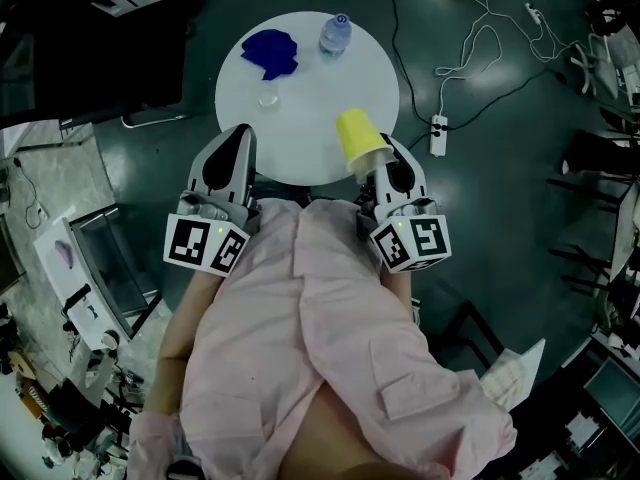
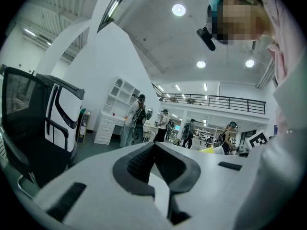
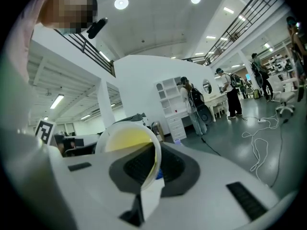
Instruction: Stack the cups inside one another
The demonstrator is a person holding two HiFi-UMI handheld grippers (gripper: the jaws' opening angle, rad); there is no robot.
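Pink shirt (image 1: 300, 318) fills lower frame. Left gripper (image 1: 228, 160), centre-left, clenched on nothing. Right gripper (image 1: 380, 168), centre-right, pinches yellow cup (image 1: 356, 133) by its wall over table (image 1: 310, 88) edge; judged light, thin, crushable: hold rim gently

The left claw (image 2: 154, 145) fills the lower half of the view: two white jaws with dark ribbed pads, their tips pressed together and nothing held between them. At 9 o'clock stands a black mesh office chair (image 2: 29, 128). Beyond the tips, toward 10 o'clock, a white shelf unit (image 2: 117, 97) stands against a white wall, with several people (image 2: 136, 119) near the centre. A railed balcony (image 2: 216, 100) runs at 2 o'clock, under a pale ceiling with round lights (image 2: 178, 9) at 12. A pink sleeve (image 2: 288, 104) covers the 3 o'clock edge, with a square black-and-white marker (image 2: 259, 139) beside it.
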